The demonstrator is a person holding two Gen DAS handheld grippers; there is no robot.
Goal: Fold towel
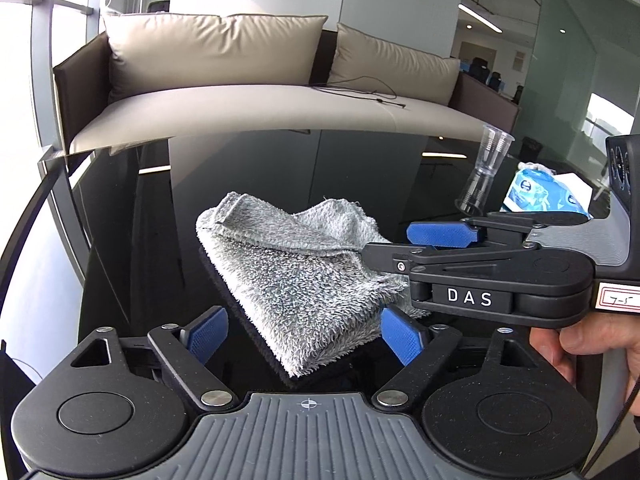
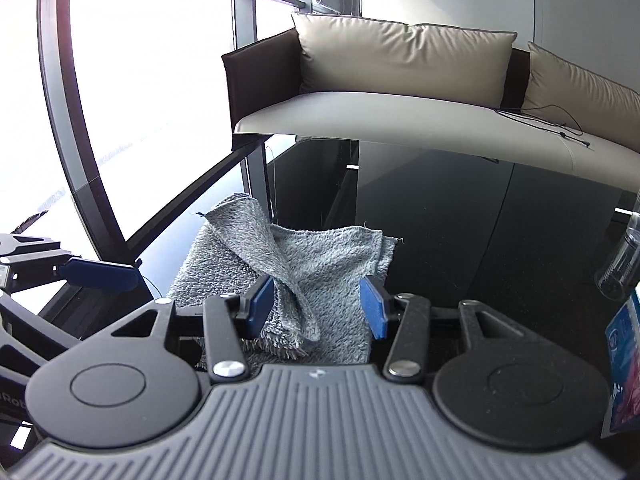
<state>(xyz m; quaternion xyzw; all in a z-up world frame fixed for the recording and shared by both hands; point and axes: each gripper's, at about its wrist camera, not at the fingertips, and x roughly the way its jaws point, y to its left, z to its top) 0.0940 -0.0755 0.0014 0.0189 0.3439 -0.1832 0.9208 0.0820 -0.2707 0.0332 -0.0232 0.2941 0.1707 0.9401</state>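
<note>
Two handheld grippers close in on a grey microfibre towel [image 1: 296, 276] lying partly folded on a glossy black table [image 1: 132, 240], with a beige sofa [image 1: 256, 92] behind it. The left gripper [image 1: 304, 336] hangs at the towel's near corner, its blue pads spread wide to either side of the cloth and gripping nothing. The right gripper [image 1: 400, 250] reaches in from the right side, level with the table; in the left wrist view its near finger lies along a raised flap of the towel, while its far blue pad stands clear behind. In the right wrist view the right gripper [image 2: 318, 304] shows both pads apart, a twisted ridge of cloth [image 2: 280, 264] rising between them and neither pad pressed against it, so it appears open rather than pinching.

The towel's long axis runs diagonally, from the near corner in front of the left gripper away toward the far left. The loose upper layer lies toward the right, just ahead of the right gripper, which makes that hand the nearer one for taking it. The fold looks only partly done, its top layer rumpled and its edges out of line. A clear plastic cup [image 1: 486, 168] and a blue packet [image 1: 540, 194] sit near the right edge, apart from the towel but within the sweep of a wide swing.
</note>
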